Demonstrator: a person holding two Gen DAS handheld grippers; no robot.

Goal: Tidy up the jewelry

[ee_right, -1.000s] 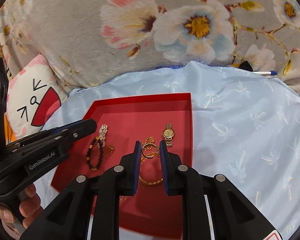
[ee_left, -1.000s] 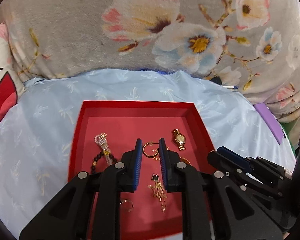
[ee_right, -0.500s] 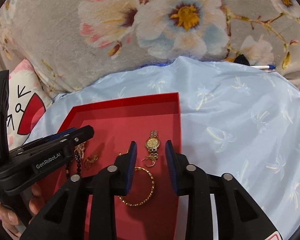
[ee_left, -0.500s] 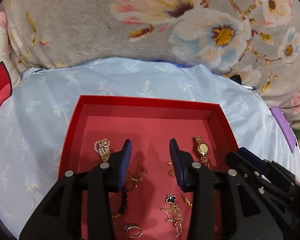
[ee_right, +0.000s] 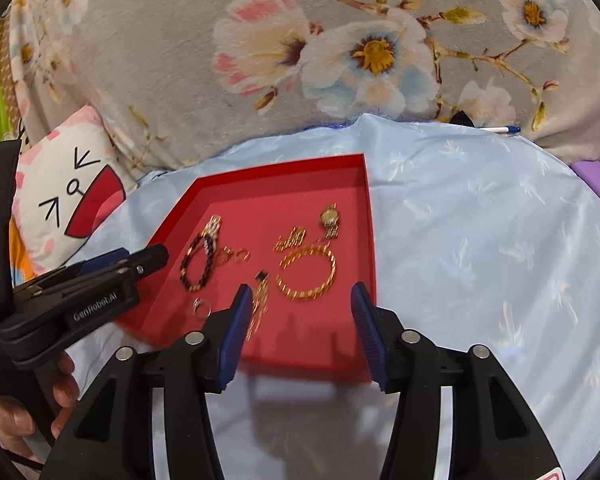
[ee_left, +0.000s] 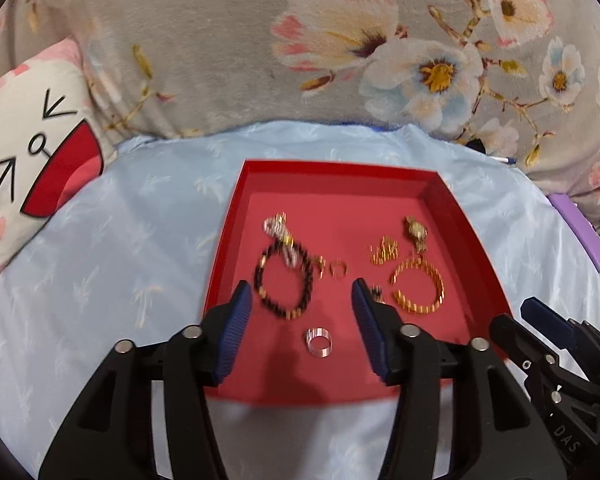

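Left wrist view: my left gripper (ee_left: 297,306) is spread wide and holds nothing, hovering over the near end of the red tray (ee_left: 340,170), which sits on a pale blue cloth (ee_left: 140,232). Between my fingers (ee_left: 236,320) and a little ahead lies a dark bead bracelet (ee_left: 284,280), with a pearl piece (ee_left: 278,229) touching its far side; a silver ring (ee_left: 319,342) sits nearer me, between the pads. Beyond my right finger lie a gold chain bracelet (ee_left: 418,286) and, farther still, a gold watch (ee_left: 416,232). Judgement: to lift the ring cleanly I should come straight down over it and close slowly, keeping clear of the bead bracelet just ahead. Right wrist view: my right gripper (ee_right: 298,308) also stands wide and empty, at the tray's near edge. The gold chain bracelet (ee_right: 307,274) lies just ahead between the fingers; a thin gold necklace (ee_right: 259,306) lies just inside my left finger (ee_right: 236,320). The image is blurred, so smaller pieces are hard to name. All the jewelry is loose in one undivided tray.
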